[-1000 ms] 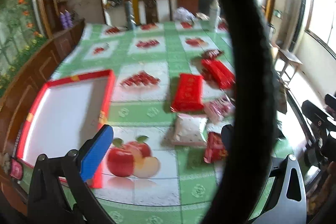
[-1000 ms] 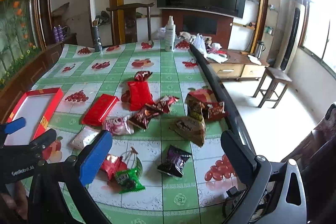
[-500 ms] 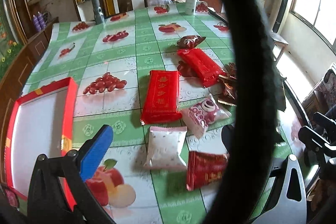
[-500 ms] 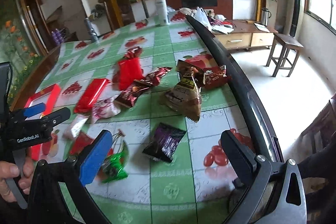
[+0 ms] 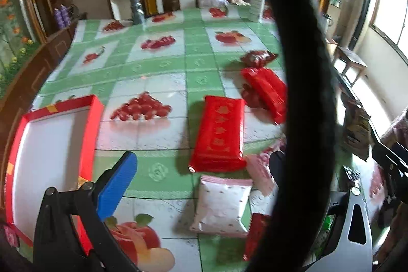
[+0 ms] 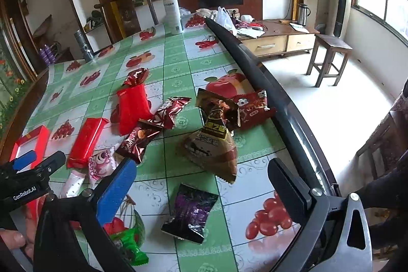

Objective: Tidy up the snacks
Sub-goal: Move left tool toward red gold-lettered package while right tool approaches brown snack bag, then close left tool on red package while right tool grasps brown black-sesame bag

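Left wrist view: left gripper [image 5: 201,185] has its jaws wide apart, holding nothing, over a white dotted packet [image 5: 220,207] just below a flat red packet [image 5: 219,135]; red tray [image 5: 54,159] on the left (a thick black cable blocks the right side). Right wrist view: right gripper [image 6: 201,182] gapes too, empty, above a dark purple packet [image 6: 190,213] and brown bag [image 6: 211,147].

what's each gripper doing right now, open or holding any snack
Left gripper: open, holding nothing, above the white dotted snack packet.
Right gripper: open, holding nothing, above the dark purple foil packet.
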